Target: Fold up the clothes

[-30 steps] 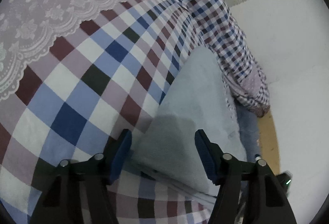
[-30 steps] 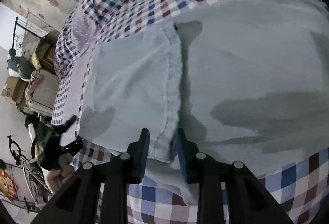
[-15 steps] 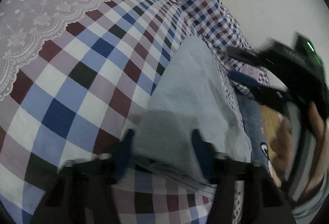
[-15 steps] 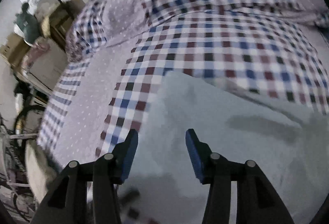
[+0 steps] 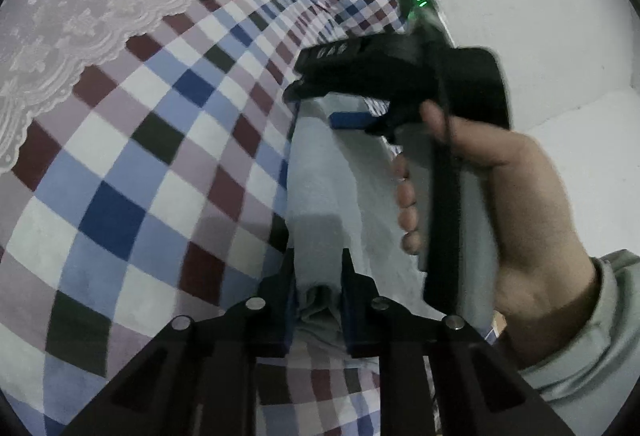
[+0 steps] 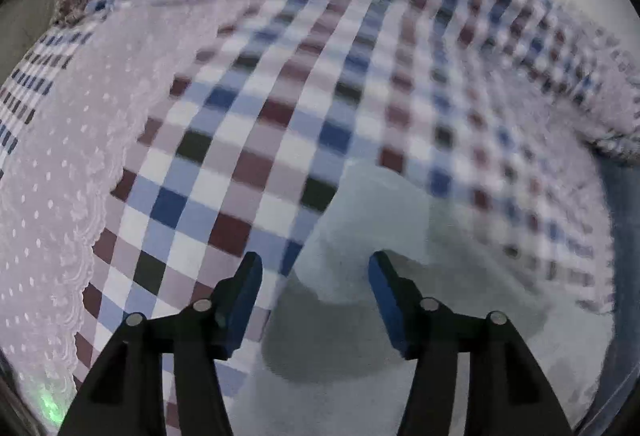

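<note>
One pale grey-white cloth garment [image 5: 320, 172], soft and partly folded into a long narrow band, lies on a bed, running away from the near edge. The left gripper [image 5: 318, 300], black with blue pads, has its jaws drawn nearly together on the near end of that garment, and a bunch of cloth shows pinched between them. The right gripper [image 6: 316, 292] hangs over the same garment with its jaws wide apart and nothing between them; the pale cloth [image 6: 380, 228] lies under and ahead of it. From the left wrist camera, the right gripper's black body [image 5: 400, 76] appears farther along the band, held in the person's bare hand [image 5: 516, 204], with a grey sleeve at the wrist.

To do this step well, it seems wise to keep the left pinch firm on all the layers, bring the open right jaws down on the far end so both corners are held, then lift and lay the cloth over evenly, keeping the edges lined up.

Under the garment is a checked bedspread [image 5: 132, 172] in blue, maroon, dark and white squares, with a lilac lace-edged, white-dotted cloth [image 5: 80, 4] beyond it. A plain white wall [image 5: 540, 48] stands behind the bed. The right wrist view is blurred.
</note>
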The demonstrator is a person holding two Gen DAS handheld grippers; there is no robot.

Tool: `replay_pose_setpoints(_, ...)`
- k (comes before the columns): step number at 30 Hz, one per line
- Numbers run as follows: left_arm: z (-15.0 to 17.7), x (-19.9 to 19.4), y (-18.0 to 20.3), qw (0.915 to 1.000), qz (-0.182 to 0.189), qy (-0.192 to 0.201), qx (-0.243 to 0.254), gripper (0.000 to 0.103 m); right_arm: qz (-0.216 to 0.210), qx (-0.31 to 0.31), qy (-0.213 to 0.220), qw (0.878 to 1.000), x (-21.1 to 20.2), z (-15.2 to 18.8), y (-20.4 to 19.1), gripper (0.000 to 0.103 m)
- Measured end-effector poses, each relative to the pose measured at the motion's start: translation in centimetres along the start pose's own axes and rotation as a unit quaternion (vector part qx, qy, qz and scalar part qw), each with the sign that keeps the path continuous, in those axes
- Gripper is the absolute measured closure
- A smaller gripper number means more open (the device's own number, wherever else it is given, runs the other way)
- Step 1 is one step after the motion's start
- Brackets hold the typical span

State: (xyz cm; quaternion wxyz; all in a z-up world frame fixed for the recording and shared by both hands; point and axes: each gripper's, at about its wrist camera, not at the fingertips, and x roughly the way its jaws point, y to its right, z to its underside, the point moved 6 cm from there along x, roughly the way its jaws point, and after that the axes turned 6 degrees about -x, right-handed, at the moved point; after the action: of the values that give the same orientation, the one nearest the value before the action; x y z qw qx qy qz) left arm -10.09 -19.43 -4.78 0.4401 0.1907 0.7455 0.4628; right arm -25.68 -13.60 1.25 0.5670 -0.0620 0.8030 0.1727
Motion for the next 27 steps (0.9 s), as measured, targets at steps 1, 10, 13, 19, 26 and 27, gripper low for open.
replay_pose_setpoints(1,-0.1,0.0,0.0,1.0,0.003,0.001,-0.002,0.085,-0.006,0.002,-0.009,1.0,0.6,0.1,-0.1,0.044)
replay_pose_setpoints(10,-0.4,-0.2,0.7,0.9998,0.015,0.012,0.01,0.085,0.022,0.021,-0.008,1.0,-0.2,-2.3,0.1,0.044)
replay_pose_setpoints(13,-0.6,-0.2,0.7,0.9997,0.017,0.013,0.01,0.086,0.063,-0.006,-0.025,0.998,1.0,-2.4,-1.0,0.042)
replay_pose_setpoints(19,-0.8,-0.6,2.6,0.9987,0.031,0.027,0.03,0.086,0.091,-0.027,-0.033,0.995,0.3,-2.4,-0.6,0.074)
replay_pose_setpoints(26,0.1,-1.9,9.7,0.9933,0.072,0.032,0.085,0.087,-0.003,0.005,0.01,1.0,-5.6,-1.5,4.7,0.091)
replay_pose_setpoints(27,0.7,-1.9,11.4,0.9917,0.074,0.029,0.102,0.087,-0.024,0.017,0.021,0.999,-6.9,-1.3,6.1,0.092)
